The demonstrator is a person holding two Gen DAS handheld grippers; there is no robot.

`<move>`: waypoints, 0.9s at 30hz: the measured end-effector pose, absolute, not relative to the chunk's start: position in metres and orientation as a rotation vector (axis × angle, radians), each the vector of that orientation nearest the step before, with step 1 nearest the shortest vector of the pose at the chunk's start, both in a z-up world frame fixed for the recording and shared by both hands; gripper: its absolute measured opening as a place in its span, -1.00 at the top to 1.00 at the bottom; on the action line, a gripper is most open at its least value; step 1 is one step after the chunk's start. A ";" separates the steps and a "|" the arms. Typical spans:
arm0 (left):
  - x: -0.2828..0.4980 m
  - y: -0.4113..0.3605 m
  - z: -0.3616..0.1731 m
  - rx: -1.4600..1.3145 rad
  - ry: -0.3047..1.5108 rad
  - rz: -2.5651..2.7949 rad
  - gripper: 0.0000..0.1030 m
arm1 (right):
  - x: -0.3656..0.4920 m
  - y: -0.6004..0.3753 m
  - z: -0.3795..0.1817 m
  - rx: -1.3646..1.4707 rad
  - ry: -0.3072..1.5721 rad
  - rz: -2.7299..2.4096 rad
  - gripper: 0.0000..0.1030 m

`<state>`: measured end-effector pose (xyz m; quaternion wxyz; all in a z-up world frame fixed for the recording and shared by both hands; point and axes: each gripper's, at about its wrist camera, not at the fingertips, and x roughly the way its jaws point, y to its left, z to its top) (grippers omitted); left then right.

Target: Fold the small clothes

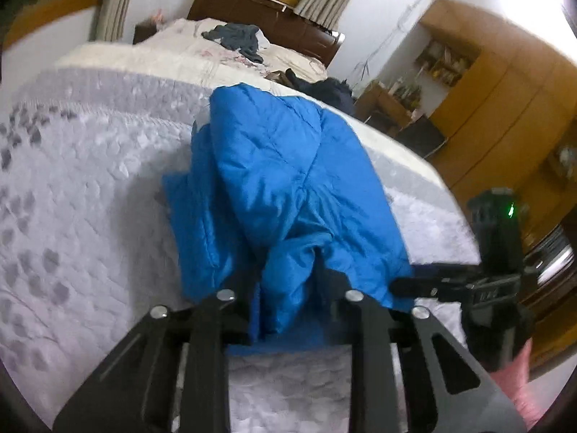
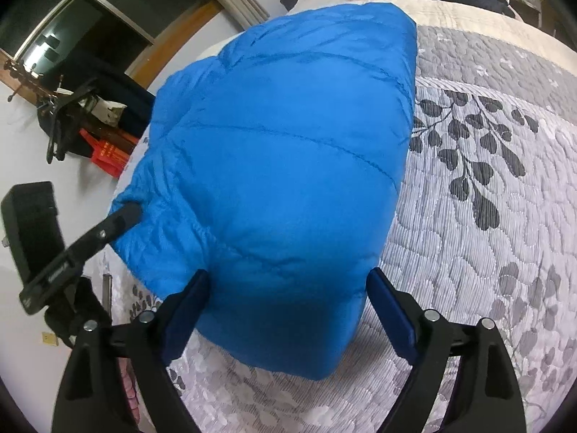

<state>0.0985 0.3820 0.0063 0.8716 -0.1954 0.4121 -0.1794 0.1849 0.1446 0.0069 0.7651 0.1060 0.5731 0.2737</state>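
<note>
A blue quilted jacket (image 1: pixel 274 180) lies bunched on the grey-and-white bed quilt (image 1: pixel 90 198). In the left wrist view my left gripper (image 1: pixel 288 296) is shut on a gathered fold of the jacket's near edge, and the fabric hides its fingertips. My right gripper (image 1: pixel 404 285) reaches in from the right and touches the jacket's side. In the right wrist view the jacket (image 2: pixel 288 144) fills the middle. My right gripper (image 2: pixel 288 288) stands open, its blue-padded fingers (image 2: pixel 187 299) wide apart on either side of the jacket's near end. My left gripper (image 2: pixel 124 214) pinches the hem at the left.
Dark clothes (image 1: pixel 234 38) and another dark heap (image 1: pixel 324 90) lie farther up the bed. Wooden cabinets (image 1: pixel 487 108) stand to the right. The bed's edge (image 2: pixel 119 187) runs just left of the jacket, with a red box (image 2: pixel 108 151) beyond. A pink sleeve (image 1: pixel 515 379) shows.
</note>
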 end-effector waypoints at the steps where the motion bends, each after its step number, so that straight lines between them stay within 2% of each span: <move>1: 0.097 0.387 0.007 -0.423 0.857 -0.387 0.72 | 0.183 0.143 0.009 0.232 1.242 0.600 -0.66; 9: 0.095 0.403 -0.019 -0.482 0.920 -0.438 0.75 | 0.177 0.137 0.006 0.203 1.239 0.607 -0.42; 14: 0.104 0.404 -0.046 -0.498 0.959 -0.449 0.73 | 0.173 0.142 -0.002 0.174 1.241 0.581 -0.40; 18: 0.105 0.406 -0.046 -0.498 0.962 -0.457 0.67 | 0.174 0.142 -0.007 0.182 1.253 0.576 -0.40; 21: 0.105 0.409 -0.036 -0.494 0.960 -0.469 0.56 | 0.176 0.140 -0.003 0.187 1.270 0.590 -0.45; 24: 0.096 0.417 -0.013 -0.490 0.910 -0.471 0.13 | 0.178 0.133 0.009 0.187 1.262 0.600 -0.46; 27: 0.096 0.429 0.009 -0.493 0.843 -0.450 0.08 | 0.185 0.121 0.026 0.189 1.224 0.568 -0.56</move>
